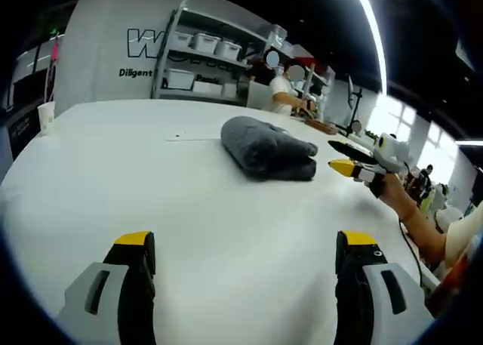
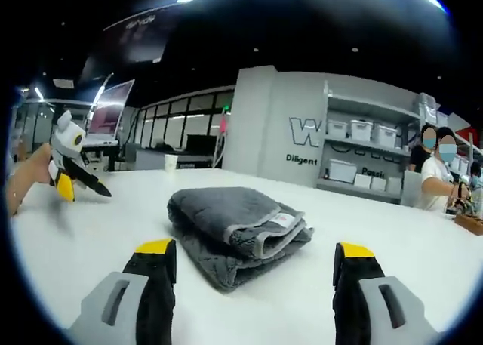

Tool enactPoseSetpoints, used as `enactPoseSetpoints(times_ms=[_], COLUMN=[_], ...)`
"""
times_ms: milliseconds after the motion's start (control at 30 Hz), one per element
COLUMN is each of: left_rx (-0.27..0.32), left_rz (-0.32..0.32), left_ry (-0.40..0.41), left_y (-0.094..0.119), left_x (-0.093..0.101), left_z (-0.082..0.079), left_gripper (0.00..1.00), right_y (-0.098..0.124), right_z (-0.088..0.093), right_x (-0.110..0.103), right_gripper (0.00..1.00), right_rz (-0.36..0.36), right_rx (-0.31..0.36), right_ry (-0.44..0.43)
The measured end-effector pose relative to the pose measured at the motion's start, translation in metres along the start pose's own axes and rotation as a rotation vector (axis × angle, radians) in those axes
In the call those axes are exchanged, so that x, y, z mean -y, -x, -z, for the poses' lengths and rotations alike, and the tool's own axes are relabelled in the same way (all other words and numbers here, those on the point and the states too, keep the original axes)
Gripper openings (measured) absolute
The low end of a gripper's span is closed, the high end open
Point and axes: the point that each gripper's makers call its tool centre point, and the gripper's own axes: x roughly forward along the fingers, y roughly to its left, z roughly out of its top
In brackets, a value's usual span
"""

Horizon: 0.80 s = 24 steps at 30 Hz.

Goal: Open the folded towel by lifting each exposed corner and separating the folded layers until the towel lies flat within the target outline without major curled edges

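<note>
A grey folded towel [image 1: 266, 149] lies on the white table [image 1: 113, 179], well ahead of my left gripper [image 1: 245, 245], whose jaws stand wide apart with nothing between them. In the right gripper view the towel [image 2: 226, 228] is close, just beyond my right gripper [image 2: 254, 251], which is open and empty. The towel's folded layers and a small white label [image 2: 283, 220] face that view. A hand holds the right gripper [image 1: 355, 164] to the right of the towel. The left gripper [image 2: 72, 171] is off to the towel's left.
A paper cup [image 1: 47, 117] stands near the far left table edge. Shelves with white bins [image 1: 204, 54] line the back wall. A person [image 2: 434, 179] sits at a far bench. A faint mark [image 1: 177, 137] shows on the table behind the towel.
</note>
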Motion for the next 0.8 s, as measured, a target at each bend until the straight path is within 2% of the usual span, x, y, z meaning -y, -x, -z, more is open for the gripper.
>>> enactPoseSetpoints(times_ms=[200,367,533,800], left_rx=[-0.009,-0.019,-0.023,-0.032], left_rz=[0.001,-0.002,0.0,-0.001], left_ry=[-0.008,-0.01,-0.013,-0.014], left_y=[-0.001,-0.002,-0.003,-0.003], left_x=[0.004,0.005,0.005,0.003], left_z=[0.003,0.006,0.006,0.007], left_gripper=[0.97,0.97,0.97,0.97], right_y=[0.001,-0.005,-0.009,-0.016], right_z=[-0.002,0.002,0.008,0.022], right_x=[-0.001,-0.009,-0.017,-0.027], right_gripper=[0.76,0.65,0.5,0.39], right_rz=[-0.009,-0.036,-0.053,-0.096], right_rx=[0.009,-0.004,-0.026,-0.07], right_ry=[-0.011,0.028,0.085,0.067])
